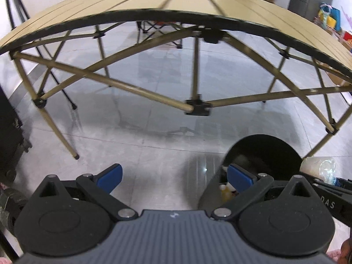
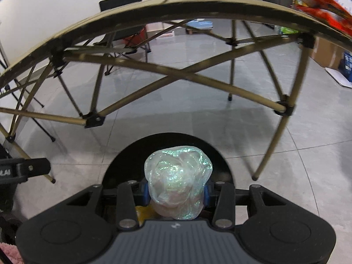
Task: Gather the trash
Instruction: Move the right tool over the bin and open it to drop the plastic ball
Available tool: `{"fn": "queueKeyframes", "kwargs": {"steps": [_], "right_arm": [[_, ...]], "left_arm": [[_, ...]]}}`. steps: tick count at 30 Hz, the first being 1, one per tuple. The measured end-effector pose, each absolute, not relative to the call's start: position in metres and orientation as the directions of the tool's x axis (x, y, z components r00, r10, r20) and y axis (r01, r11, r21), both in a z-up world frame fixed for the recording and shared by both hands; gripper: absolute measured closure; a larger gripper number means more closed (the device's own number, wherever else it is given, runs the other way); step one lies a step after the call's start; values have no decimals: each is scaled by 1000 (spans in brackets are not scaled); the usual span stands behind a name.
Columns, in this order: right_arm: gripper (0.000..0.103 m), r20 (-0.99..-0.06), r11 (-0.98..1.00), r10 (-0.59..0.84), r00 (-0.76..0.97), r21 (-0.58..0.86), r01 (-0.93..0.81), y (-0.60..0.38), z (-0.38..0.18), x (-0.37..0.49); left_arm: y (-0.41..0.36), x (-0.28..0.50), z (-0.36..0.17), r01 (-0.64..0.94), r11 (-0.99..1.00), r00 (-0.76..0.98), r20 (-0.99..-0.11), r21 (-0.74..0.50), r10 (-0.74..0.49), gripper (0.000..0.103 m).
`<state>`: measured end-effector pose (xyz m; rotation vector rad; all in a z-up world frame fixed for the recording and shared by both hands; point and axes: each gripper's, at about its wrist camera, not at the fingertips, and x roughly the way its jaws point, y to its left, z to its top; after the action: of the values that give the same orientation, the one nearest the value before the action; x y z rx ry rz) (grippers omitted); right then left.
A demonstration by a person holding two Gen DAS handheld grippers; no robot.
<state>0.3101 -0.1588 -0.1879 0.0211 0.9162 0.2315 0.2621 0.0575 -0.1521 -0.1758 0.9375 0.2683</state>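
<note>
My right gripper (image 2: 176, 192) is shut on a crumpled iridescent plastic wrapper (image 2: 178, 180) and holds it right above the black trash bin (image 2: 123, 162). The wrapper also shows at the right edge of the left wrist view (image 1: 321, 168), beside the bin (image 1: 266, 147). Some trash lies inside the bin (image 1: 226, 190), with a yellow piece visible. My left gripper (image 1: 173, 177) is open and empty, low over the floor just left of the bin, its right finger over the bin's rim.
A tan folding table (image 1: 176, 0) on a crossed-bar frame (image 1: 193, 105) stands ahead, its edge above both grippers. A red snack packet (image 2: 319, 2) lies on its right end. A folding chair (image 2: 123, 11) stands behind. Boxes (image 2: 327, 52) sit at the right, a dark case (image 1: 8, 127) at the left.
</note>
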Motion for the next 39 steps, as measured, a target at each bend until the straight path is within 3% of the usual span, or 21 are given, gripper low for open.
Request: {"fn": "queueKeyframes", "kwargs": {"steps": [11,14,15,16,18,30,39], "right_arm": [[60,-821,977,180,541,83,-199,-126,-205,326],[52,-813,980,169,557,77,-185,-126,-204,325],[40,-811,981,166,561,78,-178,-127,-204,326],[18,-809,982,162,565,78,-170,-129,-203,327],[0,-802,984,157,576,75,-164,-130,-202,328],[0,-783,977,182,595,75,-201,-134,-194,319],[0,-737,969,211,642,71,-237,-146,-155,283]], "left_arm": [[99,245,-157,-376,925,544,-820,-51,176,0],[101,243,-156,-377,925,548,-818,-56,173,0],[101,243,-156,-376,925,549,-818,-56,173,0],[101,242,-156,-375,925,550,-817,-57,173,0],[101,242,-156,-374,926,552,-816,-56,173,0],[91,238,-147,-347,936,577,-800,-59,163,0],[76,202,-101,-306,947,684,-714,-95,150,0]]}}
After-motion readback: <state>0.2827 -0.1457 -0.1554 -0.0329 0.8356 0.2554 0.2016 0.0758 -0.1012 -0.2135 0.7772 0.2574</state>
